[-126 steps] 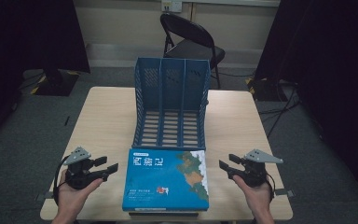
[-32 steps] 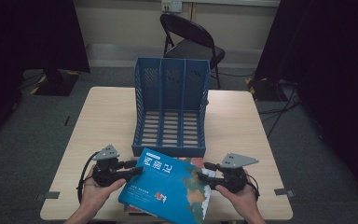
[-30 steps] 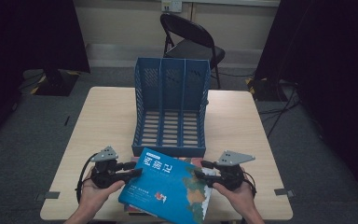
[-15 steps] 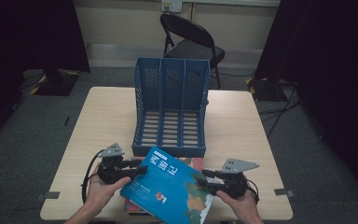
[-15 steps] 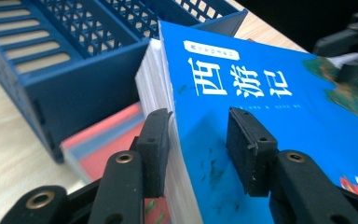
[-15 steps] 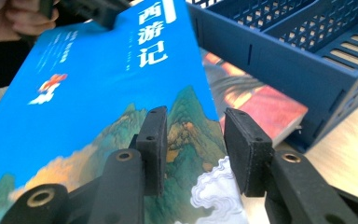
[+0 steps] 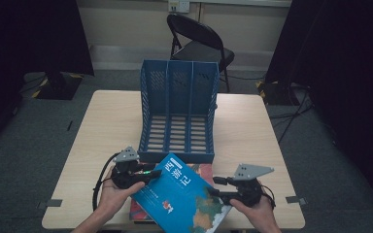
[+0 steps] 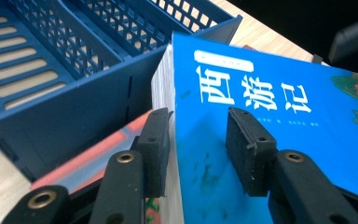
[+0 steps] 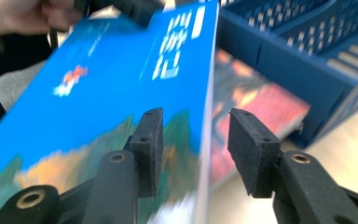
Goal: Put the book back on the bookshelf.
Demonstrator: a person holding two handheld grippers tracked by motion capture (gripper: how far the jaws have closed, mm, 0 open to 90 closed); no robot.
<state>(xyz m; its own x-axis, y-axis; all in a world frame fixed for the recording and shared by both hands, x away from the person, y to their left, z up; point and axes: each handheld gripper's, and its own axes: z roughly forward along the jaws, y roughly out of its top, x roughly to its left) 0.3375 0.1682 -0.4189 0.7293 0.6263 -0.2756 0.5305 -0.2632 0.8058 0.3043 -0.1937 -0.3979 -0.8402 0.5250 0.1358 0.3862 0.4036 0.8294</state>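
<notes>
A blue book (image 7: 182,195) with white Chinese characters on its cover is held up off the near edge of the wooden table (image 7: 252,131), tilted and skewed, its title corner pointing toward the far side and its lower cover showing a green and orange landscape. The left gripper (image 7: 143,175) grasps the book at its far left corner: in the left gripper view the book's corner (image 8: 270,126) sits between the two black pads (image 8: 156,149), one pad against the white page edge and underside, the other lying on the blue cover. The right gripper (image 7: 216,187) has the book's near right edge between its jaws; in the right gripper view one pad (image 9: 148,144) rests on the printed cover (image 9: 121,93) while the other stands apart from the page edge, and its jaws have just been opening, so this claw is released rather than clenched. Beneath the lifted book lies a second book with a red and orange cover (image 7: 201,171), flat on the table and just in front of a blue plastic file rack (image 7: 179,111) with three slatted compartments, which stands at the table's middle with its open side facing near. Behind the table, on the grey floor, stands a black folding chair (image 7: 196,41).
</notes>
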